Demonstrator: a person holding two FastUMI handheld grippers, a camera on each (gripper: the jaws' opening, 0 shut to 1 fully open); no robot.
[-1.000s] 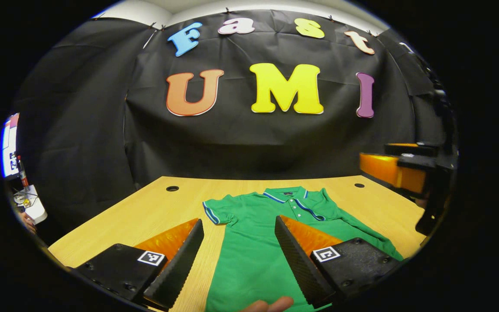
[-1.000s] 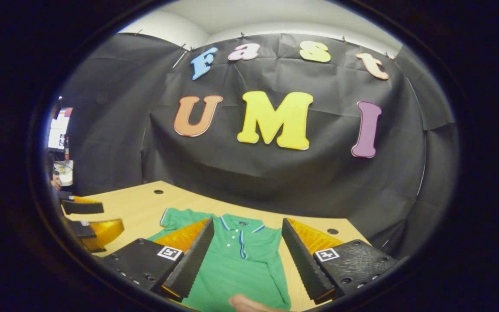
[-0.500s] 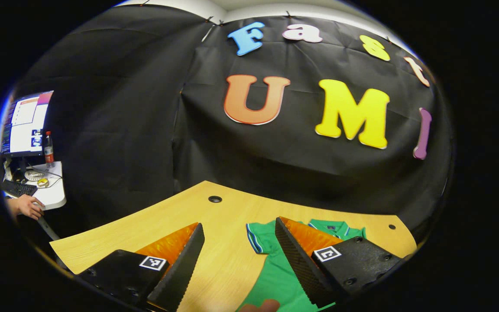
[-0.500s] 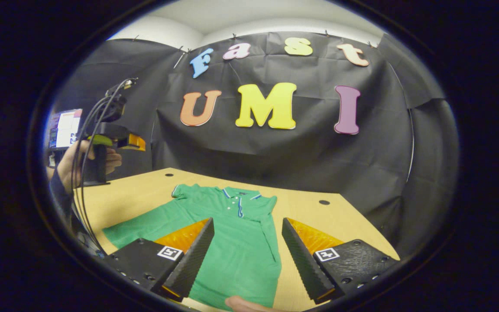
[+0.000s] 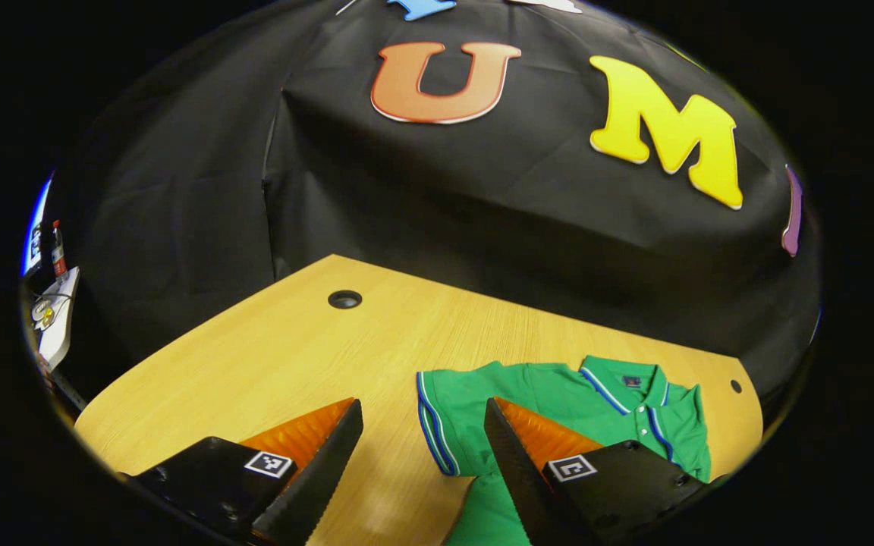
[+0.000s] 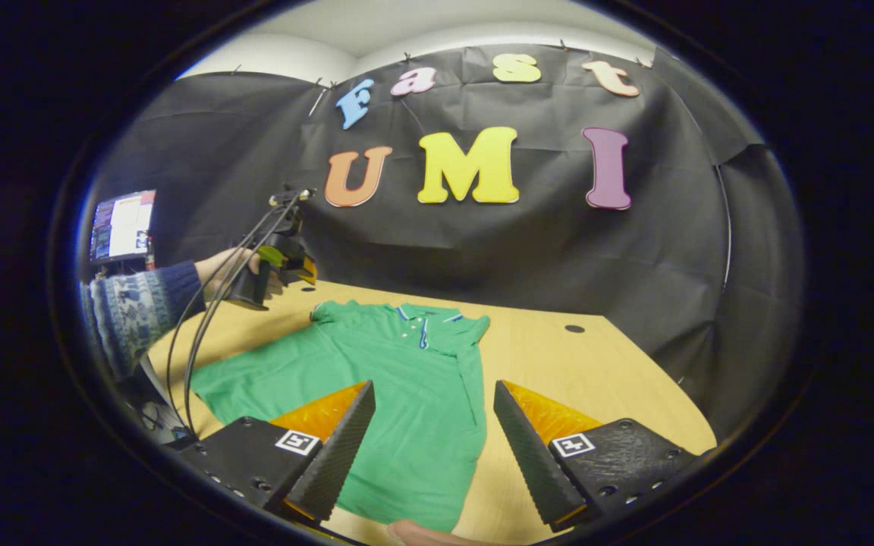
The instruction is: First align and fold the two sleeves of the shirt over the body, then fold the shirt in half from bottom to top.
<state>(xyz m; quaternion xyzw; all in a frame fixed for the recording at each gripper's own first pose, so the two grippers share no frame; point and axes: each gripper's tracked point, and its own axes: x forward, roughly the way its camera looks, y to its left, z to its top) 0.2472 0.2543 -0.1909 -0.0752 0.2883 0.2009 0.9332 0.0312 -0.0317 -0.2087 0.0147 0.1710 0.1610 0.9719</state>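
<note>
A green polo shirt point(image 6: 399, 379) with blue-and-white trim lies flat on the wooden table point(image 6: 558, 364), collar toward the far wall. In the left gripper view its striped sleeve point(image 5: 441, 425) lies just ahead of my left gripper point(image 5: 422, 406), which is open above the table with the sleeve's hem between its fingers' line. In the right gripper view the left gripper point(image 6: 281, 262), held by a hand in a patterned sleeve, hovers by the shirt's far-left shoulder. My right gripper point(image 6: 434, 388) is open over the shirt's lower right part, holding nothing.
Round cable holes point(image 5: 344, 299) point(image 6: 574, 328) sit near the table's back edge. Black cloth walls close the back and sides. A monitor point(image 6: 122, 225) and a side desk point(image 5: 54, 311) stand off to the left. Cables point(image 6: 202, 318) trail from the left gripper.
The left gripper has swung left, forward and lower toward the shirt's striped sleeve. The right gripper has drawn back, showing more of the shirt. Both stay open.
</note>
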